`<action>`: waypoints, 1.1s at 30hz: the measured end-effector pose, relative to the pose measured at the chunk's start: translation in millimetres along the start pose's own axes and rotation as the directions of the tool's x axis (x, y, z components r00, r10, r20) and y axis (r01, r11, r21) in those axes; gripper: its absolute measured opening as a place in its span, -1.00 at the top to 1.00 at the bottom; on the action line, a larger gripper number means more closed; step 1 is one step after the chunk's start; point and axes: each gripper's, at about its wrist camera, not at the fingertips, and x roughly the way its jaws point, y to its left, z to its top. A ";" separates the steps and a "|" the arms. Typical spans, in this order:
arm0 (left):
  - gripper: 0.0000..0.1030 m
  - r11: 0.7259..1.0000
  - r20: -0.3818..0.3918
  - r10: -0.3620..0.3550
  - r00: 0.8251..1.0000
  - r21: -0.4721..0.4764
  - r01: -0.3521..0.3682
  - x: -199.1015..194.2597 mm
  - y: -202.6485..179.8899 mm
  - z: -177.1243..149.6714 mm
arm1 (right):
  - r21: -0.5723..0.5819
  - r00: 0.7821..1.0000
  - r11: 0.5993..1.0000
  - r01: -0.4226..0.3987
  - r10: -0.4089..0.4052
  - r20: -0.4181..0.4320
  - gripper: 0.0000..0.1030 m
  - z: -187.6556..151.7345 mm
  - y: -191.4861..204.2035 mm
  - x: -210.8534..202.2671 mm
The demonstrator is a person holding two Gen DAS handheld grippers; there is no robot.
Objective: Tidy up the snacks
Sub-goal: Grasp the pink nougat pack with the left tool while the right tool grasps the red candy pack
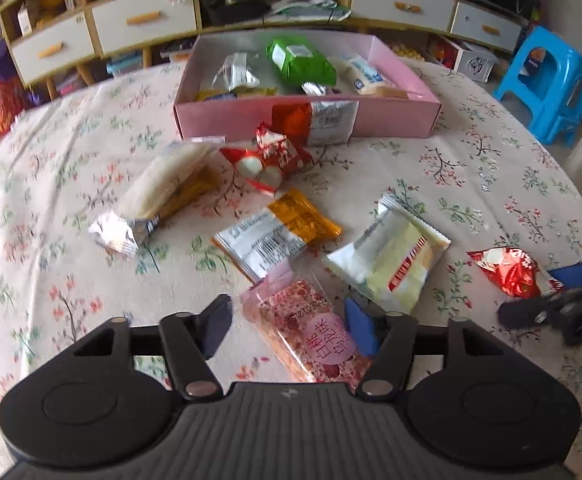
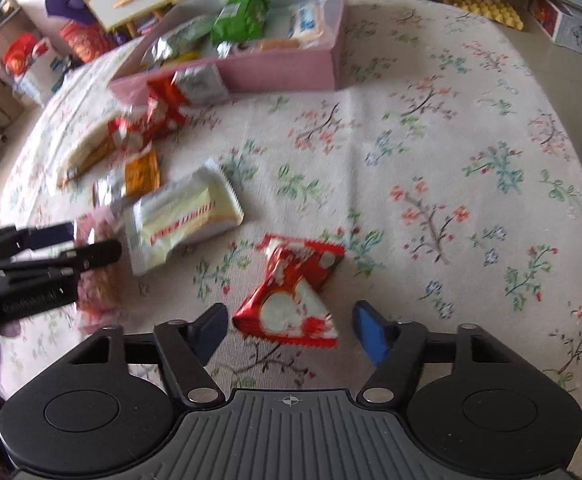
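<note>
My left gripper (image 1: 289, 326) is open, its blue pads either side of a pink flowered snack bar (image 1: 311, 336) lying on the table. My right gripper (image 2: 291, 328) is open around a red and white triangular snack pack (image 2: 291, 296), also seen in the left wrist view (image 1: 511, 272). A pink box (image 1: 395, 118) at the back holds several snacks, among them a green pack (image 1: 299, 60). Loose on the cloth lie a pale yellow pack (image 1: 391, 256), an orange and silver pack (image 1: 279, 232), a red pack (image 1: 267, 160) and a long cream pack (image 1: 163, 188).
The table has a floral cloth (image 2: 431, 160). A red and silver pack (image 1: 315, 120) leans on the box front. A blue plastic stool (image 1: 547, 80) stands at the right, a drawer cabinet (image 1: 143, 24) behind the table. The left gripper shows at the right wrist view's left edge (image 2: 51, 248).
</note>
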 end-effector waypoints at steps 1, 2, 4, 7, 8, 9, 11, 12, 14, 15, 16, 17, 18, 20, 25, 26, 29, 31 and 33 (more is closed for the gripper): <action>-0.27 1.000 -0.008 -0.007 1.000 -0.012 0.007 -0.2 1.0 -0.3 | -0.035 1.000 0.999 0.021 -0.020 0.011 -0.27 -2.2 5.3 -0.2; -0.28 0.999 -0.022 -0.014 1.000 -0.030 0.014 -0.8 1.6 -1.3 | -0.058 0.999 0.998 0.031 -0.030 0.014 -0.24 -3.6 8.9 -0.3; -0.31 0.997 -0.052 -0.041 0.998 -0.071 0.037 -0.1 3.2 -2.4 | -0.083 0.999 0.996 0.033 -0.031 0.016 -0.23 -6.0 13.4 -0.7; -0.35 0.988 -0.086 -0.088 0.992 -0.137 0.075 0.6 6.3 -6.1 | -0.078 1.000 0.997 0.020 -0.019 0.014 -0.23 -5.7 13.4 -2.1; -0.35 0.986 -0.086 -0.091 0.992 -0.148 0.078 -0.1 6.1 -7.2 | -0.072 1.000 0.997 0.017 -0.016 0.016 -0.23 -4.1 12.8 -1.9; -0.35 0.986 -0.083 -0.088 0.993 -0.150 0.074 -0.6 5.3 -7.8 | -0.065 1.000 0.998 0.014 -0.013 0.018 -0.23 -3.1 11.6 -2.3; -0.30 0.986 -0.073 -0.074 0.995 -0.155 0.062 -0.9 3.6 -8.0 | -0.050 1.000 0.999 0.010 -0.009 0.025 -0.22 -1.0 8.6 -2.9; -0.25 0.986 -0.067 -0.066 0.996 -0.160 0.054 -0.7 3.2 -8.2 | -0.043 1.000 0.999 0.010 -0.008 0.028 -0.22 0.7 8.0 -2.8; -0.16 0.984 -0.054 -0.039 0.998 -0.174 0.030 0.1 2.5 -8.5 | -0.026 0.999 1.000 0.005 -0.004 0.038 -0.09 2.9 6.3 -1.8; -0.10 0.984 -0.047 -0.024 0.999 -0.179 0.016 0.0 2.1 -8.9 | -0.017 0.999 1.000 0.001 0.000 0.040 -0.04 3.9 5.6 -1.2; 0.06 0.984 -0.041 -0.017 0.999 -0.176 0.009 -0.2 1.5 -8.8 | -0.005 0.999 1.000 -0.009 0.009 0.042 0.10 4.9 4.0 0.0; 0.11 0.985 -0.036 -0.011 0.999 -0.170 0.005 -0.4 1.1 -8.2 | 0.006 0.999 1.000 -0.018 0.017 0.044 0.10 5.5 2.7 1.4; 0.23 0.986 -0.033 -0.006 0.999 -0.168 0.000 -0.4 1.8 -7.4 | 0.015 0.999 1.000 -0.022 0.021 0.044 0.10 6.0 1.7 2.5; 0.30 0.984 -0.032 -0.009 0.999 -0.175 0.003 0.1 4.5 -6.2 | 0.017 0.998 1.000 -0.021 0.020 0.057 0.11 6.5 1.9 3.3; 0.37 0.981 -0.038 -0.034 0.999 -0.191 0.026 -1.0 10.0 -4.4 | 0.021 0.997 0.999 -0.037 0.035 0.067 0.11 8.4 2.8 0.9; 0.37 0.980 -0.040 -0.042 0.998 -0.194 0.034 -1.7 10.8 -4.3 | 0.025 0.997 0.999 -0.042 0.040 0.072 0.11 9.5 2.7 -0.9; 0.38 0.976 -0.044 -0.072 0.996 -0.209 0.061 -4.6 13.4 -2.9 | 0.045 0.994 0.997 -0.058 0.054 0.094 0.11 13.4 0.7 -7.2; 0.38 0.970 -0.049 -0.103 0.993 -0.228 0.089 -8.1 16.9 -1.4 | 0.063 0.992 0.996 -0.069 0.062 0.106 0.11 16.6 -1.4 -10.9; 0.39 0.965 -0.043 -0.123 0.991 -0.237 0.109 -13.3 19.4 -0.6 | 0.082 0.990 0.993 -0.083 0.073 0.119 0.11 20.7 -3.6 -14.7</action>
